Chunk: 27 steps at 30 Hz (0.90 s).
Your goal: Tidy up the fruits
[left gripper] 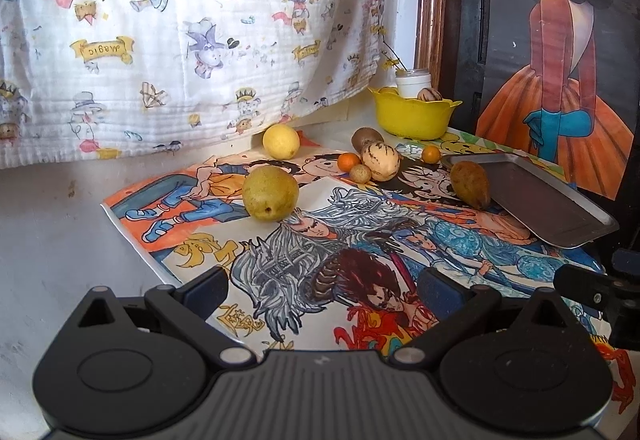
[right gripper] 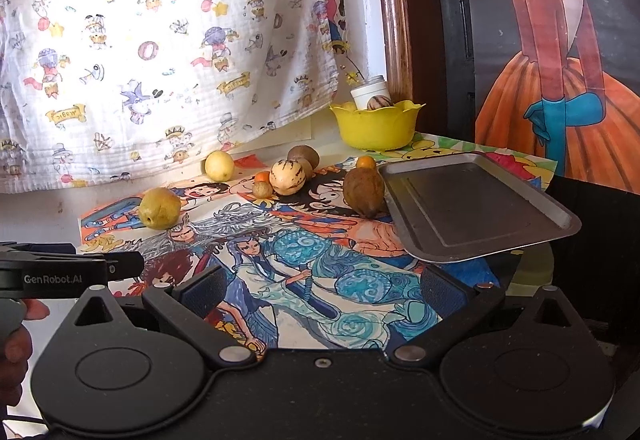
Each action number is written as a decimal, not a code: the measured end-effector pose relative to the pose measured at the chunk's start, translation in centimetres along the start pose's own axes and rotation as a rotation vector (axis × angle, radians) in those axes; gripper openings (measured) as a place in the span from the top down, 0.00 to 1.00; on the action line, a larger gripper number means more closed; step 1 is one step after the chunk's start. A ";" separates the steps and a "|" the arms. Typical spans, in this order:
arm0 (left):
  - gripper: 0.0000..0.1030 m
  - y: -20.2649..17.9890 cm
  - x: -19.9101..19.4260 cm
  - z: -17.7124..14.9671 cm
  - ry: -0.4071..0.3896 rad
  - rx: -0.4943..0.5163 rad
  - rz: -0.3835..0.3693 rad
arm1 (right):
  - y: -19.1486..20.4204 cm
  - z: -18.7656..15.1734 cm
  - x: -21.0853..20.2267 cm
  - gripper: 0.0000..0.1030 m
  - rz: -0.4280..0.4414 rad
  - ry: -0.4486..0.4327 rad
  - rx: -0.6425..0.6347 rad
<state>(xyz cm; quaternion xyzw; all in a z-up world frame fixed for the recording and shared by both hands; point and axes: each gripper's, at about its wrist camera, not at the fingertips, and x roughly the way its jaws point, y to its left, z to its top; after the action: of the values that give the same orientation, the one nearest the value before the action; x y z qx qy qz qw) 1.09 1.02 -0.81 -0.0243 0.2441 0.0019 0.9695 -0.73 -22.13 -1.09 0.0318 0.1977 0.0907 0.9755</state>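
Tools first: the left tool (left gripper: 322, 290) hangs low over the colourful cartoon-drawing mat (left gripper: 360, 240), its two blue-padded fingers spread wide apart with nothing between them. The right tool (right gripper: 324, 290) hangs over the same mat, also spread wide and empty; in its view the left tool shows at the left edge with a hand (right gripper: 16, 344) gripping it.

Taking the flat grey metal tray (right gripper: 472, 207) as landmark: it lies empty on the mat's right side, its near corner reaching past the mat's edge. Touching the tray's left rim is a brown pointed oval fruit (right gripper: 364, 191). Well to the tray's left, alone on the mat, sits a yellow-green pear-like fruit (right gripper: 159, 213). Farther back and left of the tray a cluster gathers: a pale cream round fruit with dark streaks (right gripper: 287, 177), a small tan round fruit (right gripper: 262, 189) and a small orange citrus (right gripper: 262, 175) just beside it, and a brown kiwi-like fruit (right gripper: 303, 156) behind. Another small orange citrus (right gripper: 366, 161) sits at the tray's far left corner. A yellow lemon (right gripper: 219, 165) lies left of the cluster, near the hanging white cartoon-print cloth (right gripper: 160, 39). Beyond the tray, at the back of the bench (left gripper: 52, 240), stands a yellow scalloped plastic bowl (right gripper: 376, 127) holding a streaked fruit (right gripper: 378, 103), with a white jar (right gripper: 368, 89) showing above its rim.
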 end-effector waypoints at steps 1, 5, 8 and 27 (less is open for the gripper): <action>0.00 0.1 0.1 0.1 0.001 -0.002 0.000 | 0.0 0.0 0.0 0.00 0.001 0.000 0.000; 0.00 0.6 0.5 0.7 0.003 -0.005 0.002 | -0.4 0.7 0.7 0.00 0.017 0.010 -0.013; 0.00 1.3 1.0 1.5 0.004 -0.006 0.000 | -0.8 1.9 1.4 0.00 0.045 0.026 -0.040; 0.01 4.9 7.0 6.3 0.031 0.008 0.033 | 0.9 13.4 11.3 0.00 0.315 0.174 -0.107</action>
<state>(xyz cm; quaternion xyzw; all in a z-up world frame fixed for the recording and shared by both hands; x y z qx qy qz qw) 10.17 6.13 1.19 -0.0163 0.2593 0.0163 0.9655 14.58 -19.46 7.06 0.0027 0.2689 0.2550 0.9288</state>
